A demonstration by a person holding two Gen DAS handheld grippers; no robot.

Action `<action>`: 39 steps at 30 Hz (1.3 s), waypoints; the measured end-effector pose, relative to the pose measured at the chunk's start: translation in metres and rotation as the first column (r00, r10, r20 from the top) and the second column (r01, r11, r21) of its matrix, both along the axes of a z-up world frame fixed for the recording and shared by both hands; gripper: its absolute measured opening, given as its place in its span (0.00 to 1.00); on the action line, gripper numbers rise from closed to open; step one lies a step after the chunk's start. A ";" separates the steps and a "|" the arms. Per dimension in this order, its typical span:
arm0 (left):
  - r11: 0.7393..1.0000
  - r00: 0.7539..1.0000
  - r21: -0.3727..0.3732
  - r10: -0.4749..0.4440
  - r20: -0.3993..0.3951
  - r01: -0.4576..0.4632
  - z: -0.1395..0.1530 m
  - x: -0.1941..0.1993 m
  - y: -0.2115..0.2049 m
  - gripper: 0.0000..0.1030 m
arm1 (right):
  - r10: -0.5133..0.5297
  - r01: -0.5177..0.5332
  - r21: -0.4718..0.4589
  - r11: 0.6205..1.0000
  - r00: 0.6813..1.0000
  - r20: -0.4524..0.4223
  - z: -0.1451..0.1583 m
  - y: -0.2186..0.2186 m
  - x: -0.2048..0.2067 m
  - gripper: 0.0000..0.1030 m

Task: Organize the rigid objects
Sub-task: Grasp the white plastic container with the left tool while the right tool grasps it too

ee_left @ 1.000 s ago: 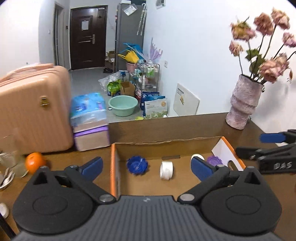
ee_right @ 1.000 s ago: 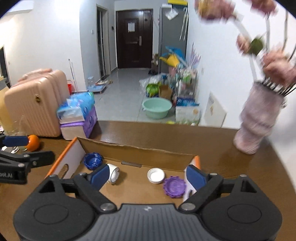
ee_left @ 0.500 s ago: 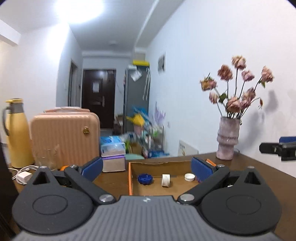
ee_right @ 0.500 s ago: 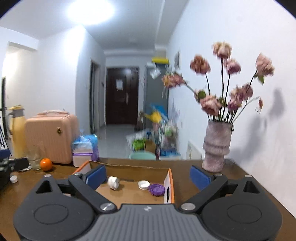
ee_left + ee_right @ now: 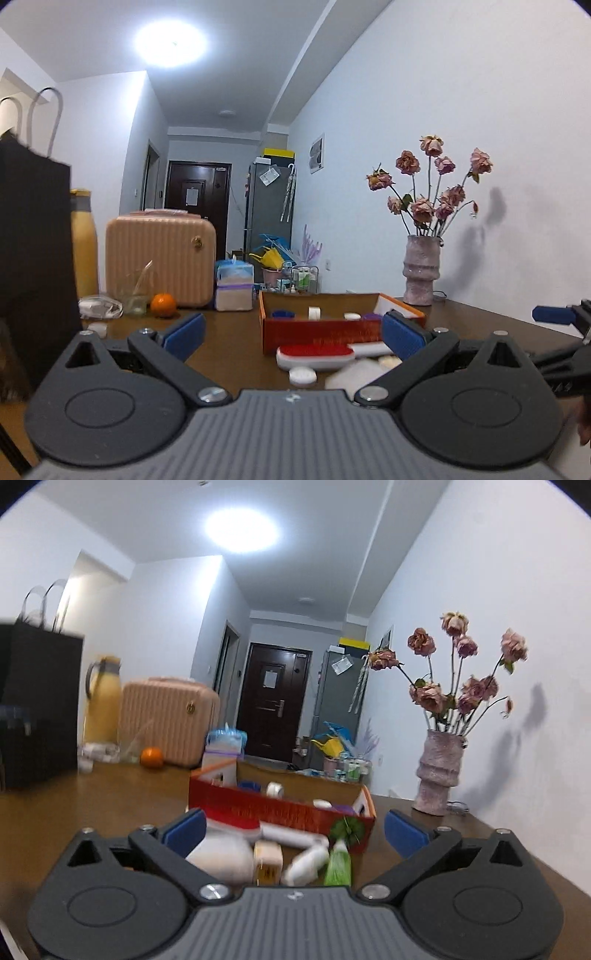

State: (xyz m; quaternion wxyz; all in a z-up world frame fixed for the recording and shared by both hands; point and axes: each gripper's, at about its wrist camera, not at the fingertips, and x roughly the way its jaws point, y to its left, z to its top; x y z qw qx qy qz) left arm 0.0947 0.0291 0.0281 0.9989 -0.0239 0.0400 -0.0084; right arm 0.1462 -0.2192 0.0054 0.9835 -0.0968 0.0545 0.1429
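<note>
Before us, bottles (image 5: 306, 860) and a lint brush (image 5: 314, 356) crowd the surface (image 5: 229, 343) just ahead of the red box (image 5: 321, 332). Bare wood lies open at left, up to the black bag (image 5: 35, 258); a vase (image 5: 421, 271) stands right.

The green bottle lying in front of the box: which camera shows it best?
The right wrist view. There the green bottle lies close in front of the box, between the open fingers, though a little blurred. The left wrist view does not show it at all; its own finger covers that spot.
</note>
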 end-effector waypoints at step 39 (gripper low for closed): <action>0.977 0.898 -0.212 -0.103 -0.428 0.011 -0.061 0.188 -0.030 0.41 | 0.333 -0.256 0.222 0.941 0.821 -0.464 -0.030 0.053 0.212 0.28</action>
